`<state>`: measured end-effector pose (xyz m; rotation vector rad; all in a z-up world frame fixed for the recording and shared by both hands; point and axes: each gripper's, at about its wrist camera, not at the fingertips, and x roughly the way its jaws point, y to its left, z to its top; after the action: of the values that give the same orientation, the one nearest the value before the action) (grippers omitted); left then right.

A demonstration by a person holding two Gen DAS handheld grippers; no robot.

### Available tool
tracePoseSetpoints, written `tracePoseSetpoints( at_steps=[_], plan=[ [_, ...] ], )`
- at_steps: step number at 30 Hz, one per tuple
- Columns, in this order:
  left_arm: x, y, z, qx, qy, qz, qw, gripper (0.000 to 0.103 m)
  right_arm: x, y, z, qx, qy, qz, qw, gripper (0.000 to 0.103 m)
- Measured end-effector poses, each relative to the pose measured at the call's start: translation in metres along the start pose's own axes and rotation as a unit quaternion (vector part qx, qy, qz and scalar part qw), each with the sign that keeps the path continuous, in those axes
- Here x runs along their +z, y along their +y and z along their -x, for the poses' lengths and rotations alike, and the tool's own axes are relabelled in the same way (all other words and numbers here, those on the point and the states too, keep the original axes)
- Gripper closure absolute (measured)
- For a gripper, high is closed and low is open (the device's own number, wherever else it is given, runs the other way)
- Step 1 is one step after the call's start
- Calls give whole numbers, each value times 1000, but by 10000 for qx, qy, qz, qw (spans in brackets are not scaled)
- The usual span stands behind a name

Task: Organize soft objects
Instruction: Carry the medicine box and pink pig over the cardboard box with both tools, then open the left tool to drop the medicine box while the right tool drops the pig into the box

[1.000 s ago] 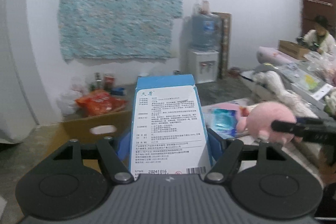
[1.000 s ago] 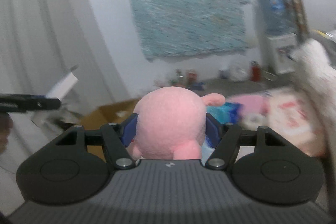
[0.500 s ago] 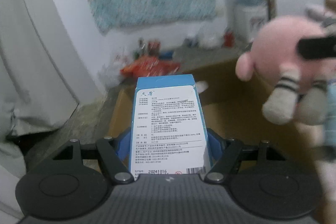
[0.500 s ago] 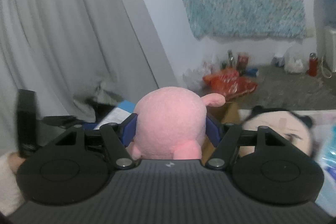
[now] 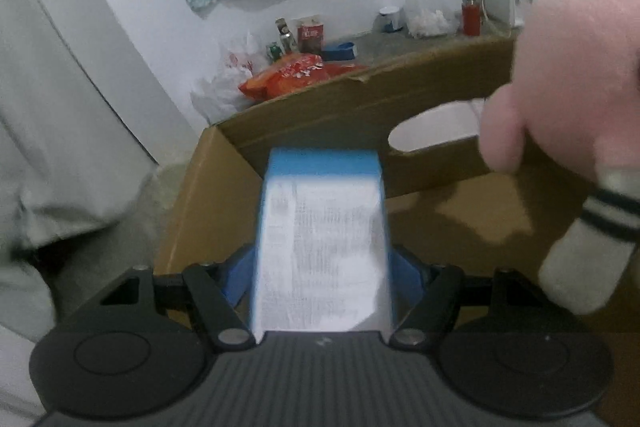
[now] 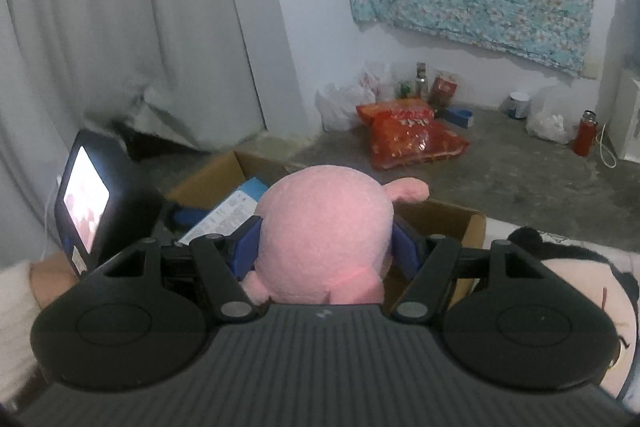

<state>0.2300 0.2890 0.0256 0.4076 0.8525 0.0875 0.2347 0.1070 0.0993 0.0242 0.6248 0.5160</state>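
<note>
Left tool [image 5: 322, 259] grips a blue-and-white packet [image 5: 320, 247] over the carton [image 5: 304, 115]; right tool [image 6: 324, 247] grips a pink plush [image 6: 324, 239] above its rim. Neither is released; the carton's floor looks bare, though blurred.

left hand-held gripper [image 5: 322, 267]: clamped, loaded | right hand-held gripper [image 6: 324, 247]: clamped, loaded

I see open floor inside the cardboard box [image 5: 460, 227] ahead | its far wall blocks forward | pink plush [image 5: 568, 75] crowds its right edge | blue-white carton [image 5: 320, 247] fills my left gripper [image 5: 320, 267]
</note>
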Motion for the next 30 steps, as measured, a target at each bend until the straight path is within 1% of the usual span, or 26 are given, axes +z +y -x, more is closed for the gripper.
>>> tracePoseSetpoints(
  at_steps=[2,4,6,7,8,10,11,12,13,15,17,18,19,21,23,24,25,26,27,30],
  plan=[
    [-2,-8,-1,94,40,-218,9997,17,1,1,-13,1,112,86,9999,36],
    [-6,-11,3,157,35,-315,9994,17,4,7,-24,-1,197,200,9996,36],
    [-9,-10,14,170,-23,-284,9994,17,8,10,-39,27,274,330,9991,36],
    [-11,-9,22,191,-40,-262,9995,18,9,13,-45,54,327,410,9986,36],
    [-13,-6,29,235,-87,-261,9993,21,11,17,-50,83,384,479,9981,36],
    [-22,-6,51,377,-326,-329,9982,20,13,24,-61,137,583,603,9964,36],
    [-22,-4,56,484,-448,-343,9972,18,14,27,-69,104,689,659,9954,36],
    [-27,-3,69,637,-582,-351,9957,17,15,31,-77,63,790,721,9942,36],
    [-28,0,75,706,-689,-312,9946,17,16,36,-87,74,904,815,9925,36],
    [-33,9,92,723,-846,-112,9937,17,18,42,-103,142,1079,778,9910,36],
    [-37,17,105,688,-975,72,9928,17,21,50,-122,205,1376,869,9865,35],
    [-38,20,110,678,-1031,132,9923,17,21,56,-129,133,1514,986,9834,34],
    [-39,22,116,632,-1114,152,9916,17,21,60,-137,38,1642,1137,9798,29],
    [-41,24,121,651,-1257,159,9898,17,19,71,-147,-47,1824,1484,9720,27],
    [-45,24,127,668,-1310,184,9890,15,19,82,-149,-278,1737,1770,9684,17],
    [-47,25,128,624,-1302,242,9892,15,19,86,-148,-364,1659,1918,9666,8],
    [-49,27,131,564,-1284,319,9896,15,19,90,-147,-419,1564,2048,9653,4],
    [-51,29,134,502,-1258,371,9901,15,18,88,-145,-438,1551,2090,9645,3],
    [-54,30,138,457,-1245,395,9904,15,19,89,-144,-424,1632,2102,9630,3],
    [-58,31,142,419,-1221,333,9911,15,21,83,-140,-282,2036,2031,9574,3]
  ],
)
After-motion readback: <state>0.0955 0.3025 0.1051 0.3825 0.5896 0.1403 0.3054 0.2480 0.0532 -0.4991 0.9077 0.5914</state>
